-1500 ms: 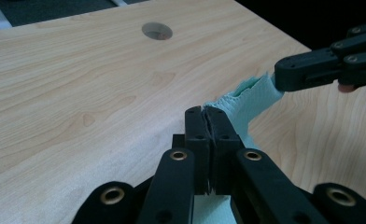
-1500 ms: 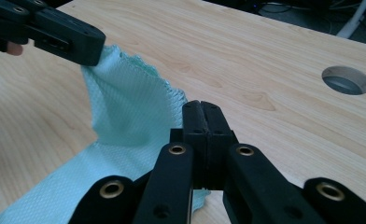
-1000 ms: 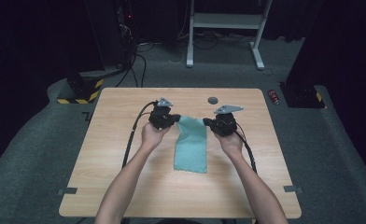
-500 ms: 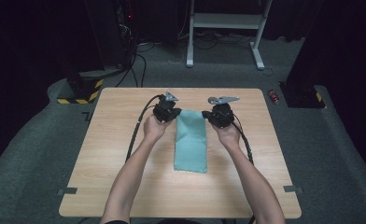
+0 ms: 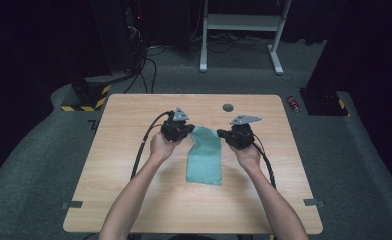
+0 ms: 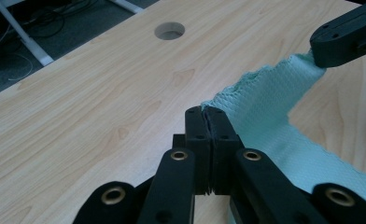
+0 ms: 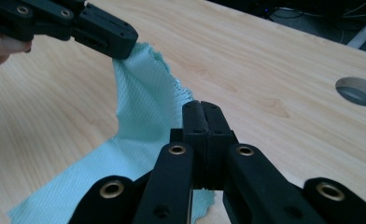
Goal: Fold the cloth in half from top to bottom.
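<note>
Both hand-held grippers are clamped fully closed on the far edge of the teal cloth: the left hand-held gripper pinches its far left corner, the right hand-held gripper its far right corner. That edge hangs lifted between them, while the rest of the cloth trails flat on the bench, short of the round cable hole.

The risk I see is a thin grip. Each of the 2 pinches catches only the fringe of the weave, so a sharp pull apart, or uneven lifting, could slip 1 corner free and let the cloth sag and crumple. Dragging the trailing end could also bunch it.
</note>
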`<state>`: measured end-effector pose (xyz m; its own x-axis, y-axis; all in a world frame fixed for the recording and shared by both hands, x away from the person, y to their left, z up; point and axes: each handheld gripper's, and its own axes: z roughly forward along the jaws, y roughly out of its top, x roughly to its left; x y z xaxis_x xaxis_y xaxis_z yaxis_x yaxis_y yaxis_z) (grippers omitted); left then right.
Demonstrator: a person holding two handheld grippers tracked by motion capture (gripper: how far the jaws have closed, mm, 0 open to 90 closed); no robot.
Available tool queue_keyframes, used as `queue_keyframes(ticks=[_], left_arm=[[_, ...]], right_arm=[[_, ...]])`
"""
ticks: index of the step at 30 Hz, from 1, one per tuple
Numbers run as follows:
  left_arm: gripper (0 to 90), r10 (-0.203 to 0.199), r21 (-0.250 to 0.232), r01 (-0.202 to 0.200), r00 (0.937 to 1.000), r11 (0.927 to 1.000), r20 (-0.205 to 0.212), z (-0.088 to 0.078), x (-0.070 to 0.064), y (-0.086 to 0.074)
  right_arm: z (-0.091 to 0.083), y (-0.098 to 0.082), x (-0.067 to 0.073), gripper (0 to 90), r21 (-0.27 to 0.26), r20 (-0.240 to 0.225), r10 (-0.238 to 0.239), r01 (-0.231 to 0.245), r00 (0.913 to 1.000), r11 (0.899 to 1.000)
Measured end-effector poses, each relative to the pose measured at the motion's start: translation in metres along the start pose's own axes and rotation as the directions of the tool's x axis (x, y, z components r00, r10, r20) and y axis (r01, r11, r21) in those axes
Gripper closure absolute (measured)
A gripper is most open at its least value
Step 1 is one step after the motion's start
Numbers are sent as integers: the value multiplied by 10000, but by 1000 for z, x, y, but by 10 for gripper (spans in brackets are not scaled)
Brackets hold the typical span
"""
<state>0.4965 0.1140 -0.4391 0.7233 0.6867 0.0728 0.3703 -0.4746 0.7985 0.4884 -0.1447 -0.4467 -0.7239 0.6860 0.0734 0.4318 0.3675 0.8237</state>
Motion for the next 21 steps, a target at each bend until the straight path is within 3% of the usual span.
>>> queue_keyframes(ticks=[6,21], left_arm=[[887,412,15,-412,9991,9991,61,-5,-14,-13],[887,959,-60,-957,9944,9954,443,-20,-40,-36]], right_arm=[[-6,-13,8,900,29,-172,-240,240,9996,9997],[-15,-44,28,900,139,-437,-964,971,9944,9952]])
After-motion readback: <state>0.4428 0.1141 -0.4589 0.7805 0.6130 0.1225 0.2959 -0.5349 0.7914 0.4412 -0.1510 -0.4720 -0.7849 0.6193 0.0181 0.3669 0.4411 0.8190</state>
